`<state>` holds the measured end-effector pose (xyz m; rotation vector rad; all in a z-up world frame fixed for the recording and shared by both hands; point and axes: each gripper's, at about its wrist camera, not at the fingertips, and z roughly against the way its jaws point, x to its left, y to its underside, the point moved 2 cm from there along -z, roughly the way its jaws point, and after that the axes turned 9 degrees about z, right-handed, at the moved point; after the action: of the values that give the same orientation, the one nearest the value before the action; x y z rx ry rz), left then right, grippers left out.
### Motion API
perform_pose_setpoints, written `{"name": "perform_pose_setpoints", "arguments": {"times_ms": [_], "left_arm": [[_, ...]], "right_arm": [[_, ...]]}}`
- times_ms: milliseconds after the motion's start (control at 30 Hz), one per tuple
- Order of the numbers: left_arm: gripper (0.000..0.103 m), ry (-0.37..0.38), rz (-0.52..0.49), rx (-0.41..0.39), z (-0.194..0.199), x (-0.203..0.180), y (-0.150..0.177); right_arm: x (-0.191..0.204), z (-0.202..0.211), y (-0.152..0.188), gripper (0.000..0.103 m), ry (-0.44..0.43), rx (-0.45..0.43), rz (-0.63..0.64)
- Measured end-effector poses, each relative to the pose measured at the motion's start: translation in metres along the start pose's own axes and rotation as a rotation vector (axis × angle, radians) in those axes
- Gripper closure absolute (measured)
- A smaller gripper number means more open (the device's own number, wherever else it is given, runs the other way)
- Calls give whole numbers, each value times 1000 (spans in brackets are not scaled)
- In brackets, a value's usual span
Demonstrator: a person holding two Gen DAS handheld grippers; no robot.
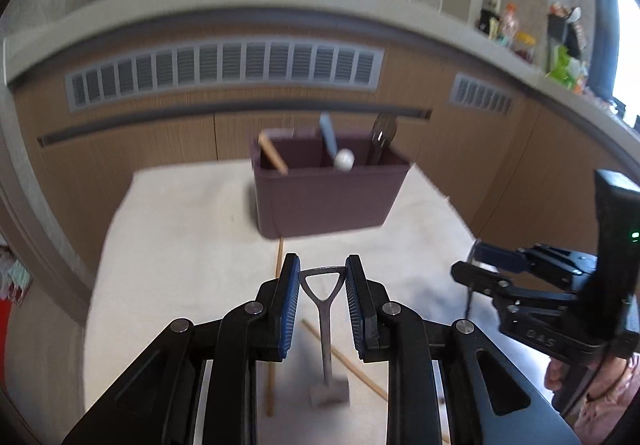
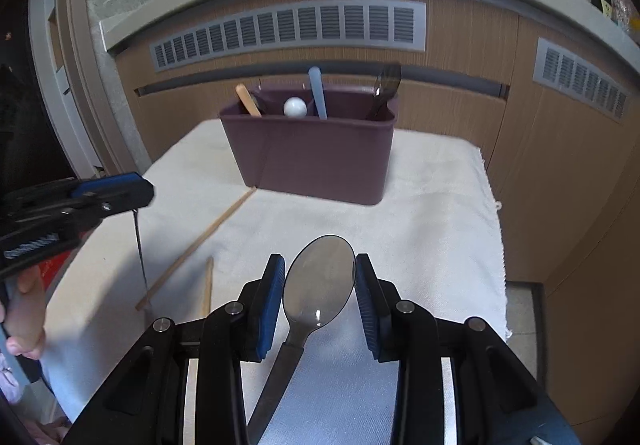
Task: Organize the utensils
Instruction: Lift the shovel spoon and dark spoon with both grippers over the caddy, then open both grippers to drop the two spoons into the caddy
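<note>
A maroon utensil caddy point(image 1: 320, 201) stands at the far end of the cloth-covered table; it also shows in the right wrist view point(image 2: 312, 161). It holds a wooden stick, a white ball-ended utensil, a pale blue handle and a dark spoon. My left gripper point(image 1: 322, 273) is shut on a small metal shovel-shaped utensil point(image 1: 325, 333) by its triangular handle, and it hangs down over the table. My right gripper point(image 2: 319, 277) is shut on a dark translucent spoon point(image 2: 318, 285) by its bowl. Two wooden chopsticks point(image 2: 200, 241) lie on the cloth.
The table is covered by a white cloth point(image 2: 420, 213). Behind it are wooden cabinets with vent grilles point(image 2: 288, 29) under a counter. The right gripper shows at the right in the left wrist view point(image 1: 520, 285).
</note>
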<state>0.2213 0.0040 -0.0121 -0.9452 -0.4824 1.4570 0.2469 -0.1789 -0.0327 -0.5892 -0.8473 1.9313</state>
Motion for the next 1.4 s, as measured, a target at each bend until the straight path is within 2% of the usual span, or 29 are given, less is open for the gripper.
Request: {"name": "perform_pose_setpoints", "arguments": {"times_ms": [67, 167, 233, 333, 467, 600, 767, 933, 1067, 1233, 1300, 1400], "left_arm": [[79, 19, -26, -58, 22, -6, -20], [79, 51, -66, -134, 47, -17, -60], [79, 81, -82, -190, 58, -25, -99], [79, 87, -95, -261, 64, -32, -155], [79, 72, -80, -307, 56, -33, -218], [79, 59, -69, -355, 47, -25, -244], [79, 61, -49, -340, 18, -14, -244], [79, 53, -39, -252, -37, -5, -225], [79, 44, -13, -163, -82, 5, -197], [80, 35, 19, -80, -114, 14, -174], [79, 35, 27, -57, -121, 17, -168], [78, 40, 41, -14, -127, 20, -158]], "right_arm": [[1, 16, -11, 71, 12, -41, 13], [0, 46, -46, 72, 39, -125, 56], [-4, 67, -81, 72, 82, -195, 104], [-15, 92, -142, 72, 139, -298, 148], [-30, 101, -205, 72, 228, -369, 170], [-39, 89, -238, 72, 303, -391, 188], [-46, 54, -239, 72, 310, -363, 179], [-49, -2, -223, 72, 278, -275, 176], [-50, -44, -201, 72, 254, -195, 169], [-50, -79, -179, 72, 230, -113, 174], [-49, -89, -172, 72, 190, -81, 166], [-47, -106, -162, 67, 73, 1, 150]]}}
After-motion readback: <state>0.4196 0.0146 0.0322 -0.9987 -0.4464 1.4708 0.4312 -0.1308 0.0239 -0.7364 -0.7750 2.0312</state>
